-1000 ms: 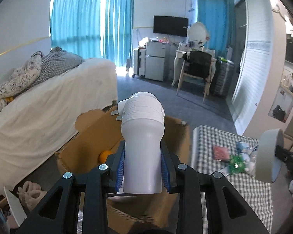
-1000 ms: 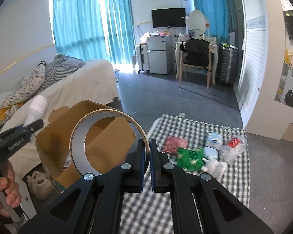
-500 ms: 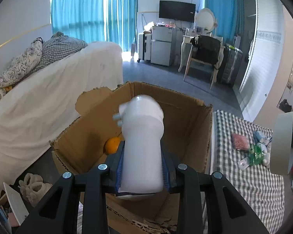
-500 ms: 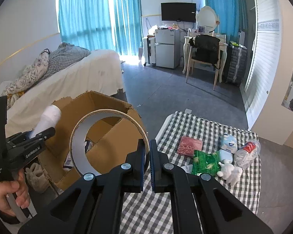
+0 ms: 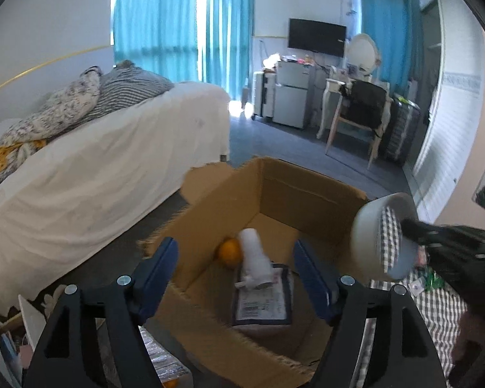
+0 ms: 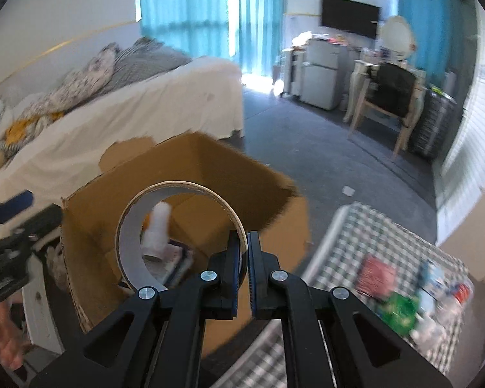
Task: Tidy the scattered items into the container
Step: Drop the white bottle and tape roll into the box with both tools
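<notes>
Left gripper (image 5: pixel 236 278) spread wide and empty, white bottle (image 5: pixel 254 264) down in cardboard box (image 5: pixel 307 190) beyond its fingertips, right gripper (image 6: pixel 243 255) pinching tape roll (image 6: pixel 177 236), packets (image 6: pixel 401 297) left on checked cloth.

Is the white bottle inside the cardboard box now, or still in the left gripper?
Inside the box. The white bottle lies on its side in the cardboard box beside an orange; the left gripper is open and empty.
</notes>
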`<state>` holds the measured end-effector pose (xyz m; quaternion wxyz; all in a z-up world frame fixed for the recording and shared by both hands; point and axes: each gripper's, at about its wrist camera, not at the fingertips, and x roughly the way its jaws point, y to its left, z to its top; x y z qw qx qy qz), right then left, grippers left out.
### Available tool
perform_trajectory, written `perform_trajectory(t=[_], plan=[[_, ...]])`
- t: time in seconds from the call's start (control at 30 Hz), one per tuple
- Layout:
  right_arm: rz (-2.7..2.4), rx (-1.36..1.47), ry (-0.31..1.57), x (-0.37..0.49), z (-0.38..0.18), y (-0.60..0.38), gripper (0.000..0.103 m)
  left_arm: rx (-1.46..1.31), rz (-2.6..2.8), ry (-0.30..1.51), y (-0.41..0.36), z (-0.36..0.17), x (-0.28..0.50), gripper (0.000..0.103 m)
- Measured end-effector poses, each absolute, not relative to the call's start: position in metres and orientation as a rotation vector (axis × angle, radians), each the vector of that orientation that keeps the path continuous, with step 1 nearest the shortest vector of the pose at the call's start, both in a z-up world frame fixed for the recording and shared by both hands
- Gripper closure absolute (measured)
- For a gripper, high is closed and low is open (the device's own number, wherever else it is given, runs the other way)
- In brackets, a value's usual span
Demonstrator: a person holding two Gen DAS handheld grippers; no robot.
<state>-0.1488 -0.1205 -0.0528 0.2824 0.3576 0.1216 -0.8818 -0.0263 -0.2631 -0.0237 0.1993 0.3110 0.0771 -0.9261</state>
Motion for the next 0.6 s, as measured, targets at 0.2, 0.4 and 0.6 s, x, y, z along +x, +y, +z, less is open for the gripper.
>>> perform_trajectory(t=[0.2, 0.4, 0.6], plan=[[-2.297, 0.982, 0.364, -0.153, -0.075, -0.162, 0.097, 0.839, -2.554, 0.236, -0.281, -0.014, -0.007, 0.025], [-2.334, 0.977, 0.323, -0.151, -0.078, -0.162, 0.032, 0.833, -2.547, 0.241, -0.287, -0.011, 0.000, 0.024], [-2.399, 0.932, 0.296, -0.146, -0.063, -0.146, 0.023, 0.843, -2.574, 0.254, -0.281, -0.012, -0.001, 0.024]])
